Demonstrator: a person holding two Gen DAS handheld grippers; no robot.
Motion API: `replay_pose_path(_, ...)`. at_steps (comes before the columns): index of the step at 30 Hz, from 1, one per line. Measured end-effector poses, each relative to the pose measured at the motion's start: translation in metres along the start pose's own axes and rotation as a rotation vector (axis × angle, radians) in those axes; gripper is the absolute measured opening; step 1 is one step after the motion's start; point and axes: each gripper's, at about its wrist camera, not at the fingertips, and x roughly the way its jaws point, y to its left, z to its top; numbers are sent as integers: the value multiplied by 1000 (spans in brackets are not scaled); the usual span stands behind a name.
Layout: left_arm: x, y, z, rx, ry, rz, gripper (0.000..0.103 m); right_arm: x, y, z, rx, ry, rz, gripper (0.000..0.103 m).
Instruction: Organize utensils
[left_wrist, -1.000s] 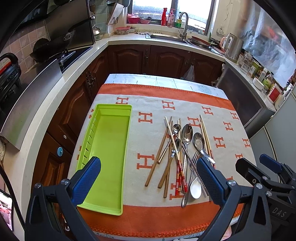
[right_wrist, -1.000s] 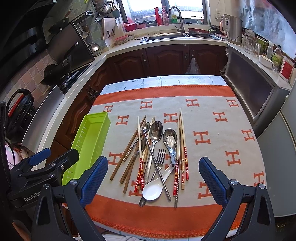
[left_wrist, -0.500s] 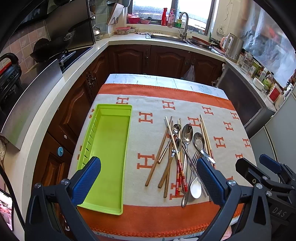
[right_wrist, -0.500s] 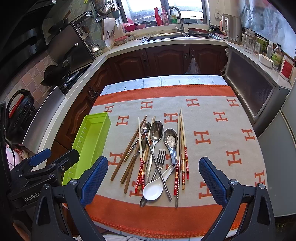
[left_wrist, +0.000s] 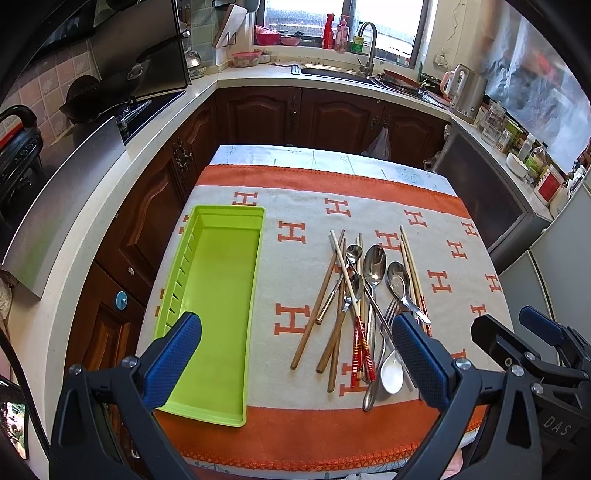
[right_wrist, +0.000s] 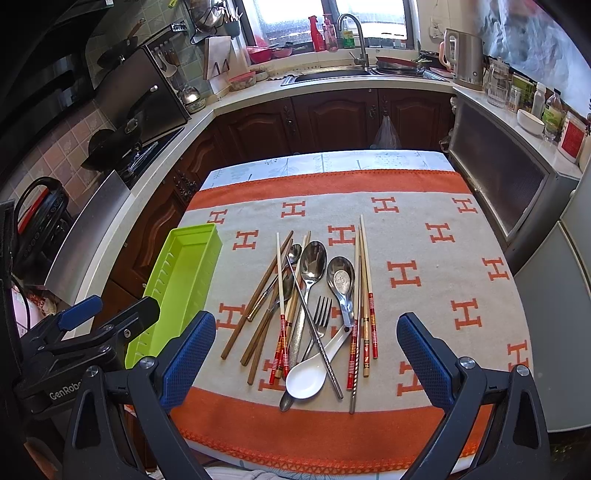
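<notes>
Here the table carries a cloth (right_wrist: 424, 206) with orange borders and orange "H" marks, in a kitchen with dark cabinets (right_wrist: 332, 118) and a sink (right_wrist: 332, 75) under the window at the top. The utensils (right_wrist: 314, 306) lie in a heap at centre; the green tray (left_wrist: 218, 295) stands left of them. The left gripper (left_wrist: 295, 354) and right gripper (right_wrist: 306, 354) hang wide open, holding nothing. Their bodies read "GenRobo" and "DAS".

Left wrist: above near table edge, facing the sink.
Right wrist: likewise.
Shared: utensil pile (left_wrist: 365, 306) (right_wrist: 314, 306), green tray (left_wrist: 218, 295) (right_wrist: 177, 288).
</notes>
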Motion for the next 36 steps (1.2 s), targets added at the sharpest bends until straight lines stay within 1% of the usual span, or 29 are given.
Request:
replay_pose_path(7,0,0,0,4,-3,5,102,1,2,0,-4,-3,0,100)
replay_pose_path(16,1,0,0,18,-3,5,102,1,5,0,-6,-4,2,97)
replay_pose_path(20,1,0,3,19,-6,-26,102,2,6,1,-4,-4,8,94)
replay_pose_path(23,5,-3,8,22,8,-49,102,3,3,2,2,-1,17,92)
replay_pose_path(25,10,-4,12,28,26,-65,102,5,0,4,7,3,26,89)
replay_pose_path(27,16,-5,17,36,57,-80,102,6,-5,6,14,6,34,88)
replay_pose_path(29,25,-3,23,23,101,-97,102,8,-10,9,27,8,39,87)
replay_pose_path(30,29,-3,26,16,110,-102,102,9,-13,11,33,7,40,86)
replay_pose_path(32,36,1,34,-8,112,-114,102,12,-19,17,47,9,47,85)
replay_pose_path(34,44,4,42,-31,120,-134,102,18,-26,24,57,15,51,81)
replay_pose_path(36,51,5,50,-34,118,-132,102,25,-33,32,60,22,46,78)
